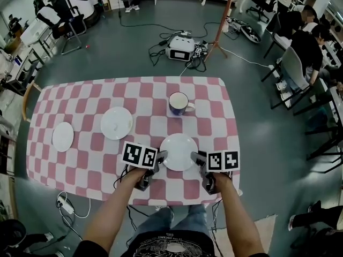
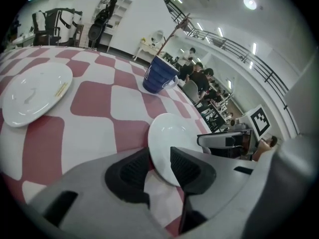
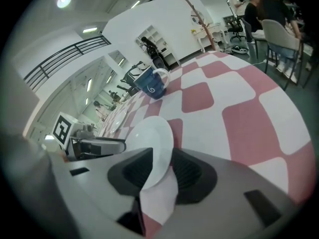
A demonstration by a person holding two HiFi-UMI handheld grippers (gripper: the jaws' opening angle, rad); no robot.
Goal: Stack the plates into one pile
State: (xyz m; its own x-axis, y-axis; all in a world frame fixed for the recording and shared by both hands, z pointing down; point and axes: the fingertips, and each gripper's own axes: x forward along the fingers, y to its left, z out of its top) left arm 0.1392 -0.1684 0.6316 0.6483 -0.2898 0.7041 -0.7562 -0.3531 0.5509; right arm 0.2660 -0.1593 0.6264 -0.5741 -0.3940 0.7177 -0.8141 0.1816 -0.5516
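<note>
The near plate (image 1: 178,151) lies flat on the worktop (image 1: 214,98) at its front edge, directly ahead of the person; the left gripper (image 1: 161,155) is clenched on the plate's left rim, with the rim seated between both pads; the right gripper (image 1: 197,157) is likewise clenched on the opposite, right rim. The two grips stand across the plate from each other, on a line running left to right; both grippers point downward at a slant.

The middle plate (image 1: 117,122) lies to the left of the held plate and further from the person; the left plate (image 1: 62,136) lies beyond it, near the left edge. All three plates are apart from one another. The probable next move is therefore a lift and a carry leftward, led by the left gripper. The mug (image 1: 178,103) stands behind the near plate, clear of that path.
</note>
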